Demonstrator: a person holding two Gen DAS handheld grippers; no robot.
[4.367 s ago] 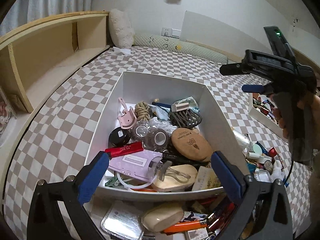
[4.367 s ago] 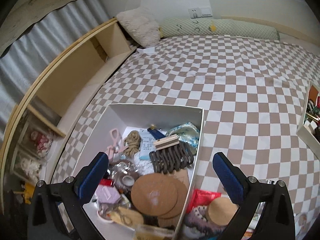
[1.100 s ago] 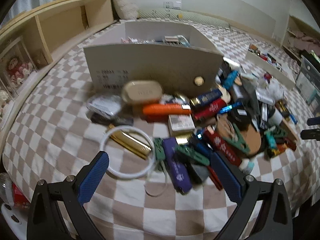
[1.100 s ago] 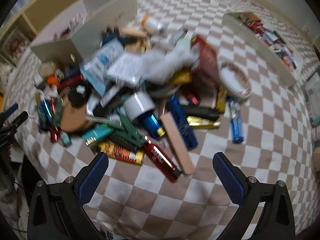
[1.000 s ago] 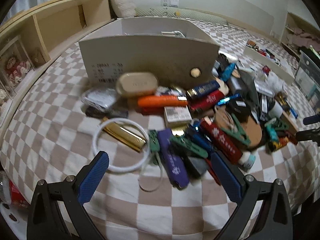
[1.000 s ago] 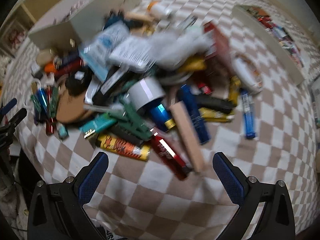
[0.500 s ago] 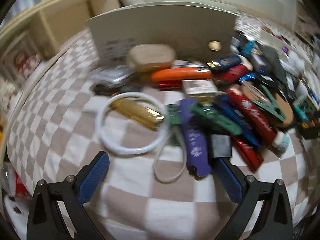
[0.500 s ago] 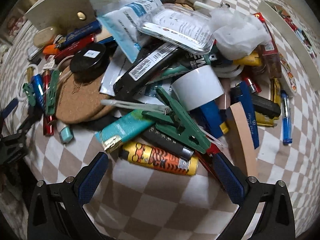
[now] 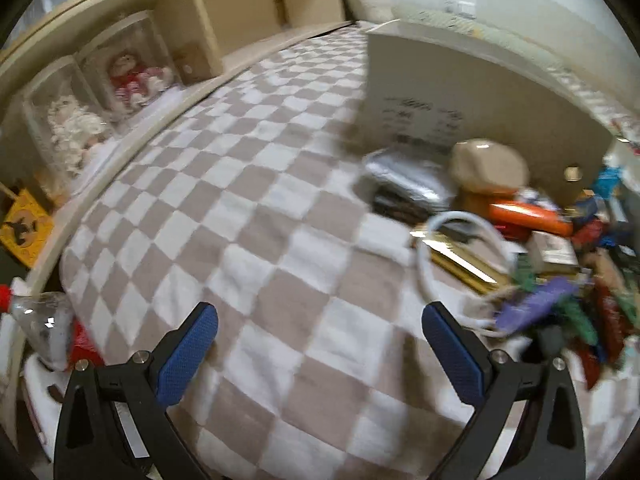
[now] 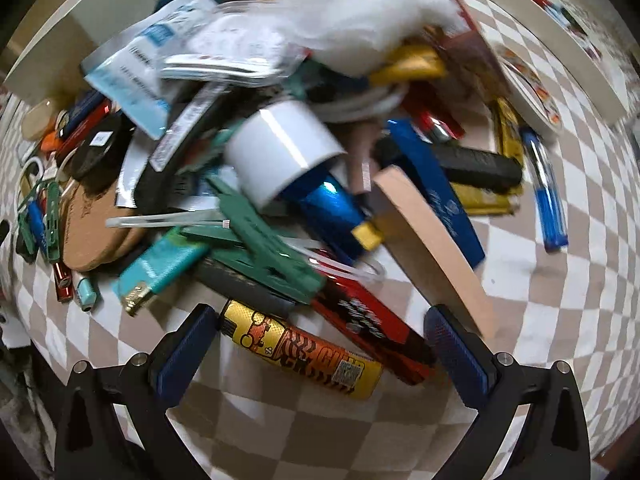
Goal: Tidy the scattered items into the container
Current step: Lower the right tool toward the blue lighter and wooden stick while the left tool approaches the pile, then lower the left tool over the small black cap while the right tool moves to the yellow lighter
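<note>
A heap of small items lies on the checkered bedspread (image 9: 256, 208) beside a white box (image 9: 472, 92). My right gripper (image 10: 320, 344) is open, low over the heap's near edge, its blue pads either side of a yellow tube (image 10: 300, 348) and a red tube (image 10: 368, 332). Behind them lie a green clip (image 10: 260, 240), a white tape roll (image 10: 280, 148), a blue tube (image 10: 332, 208) and a tan block (image 10: 432, 248). My left gripper (image 9: 320, 352) is open over bare bedspread, left of a white ring (image 9: 460, 256) and a purple item (image 9: 532, 304).
A wooden shelf (image 9: 224, 12) with clear cases of toys (image 9: 132, 76) runs along the bed's left side. A flat white tray (image 10: 552, 40) lies at the far right. The bed's near edge drops off close below both grippers.
The left gripper has swung left, off the heap and over bare bedspread. The right gripper has come lower and closer to the heap's near edge. Both stay open.
</note>
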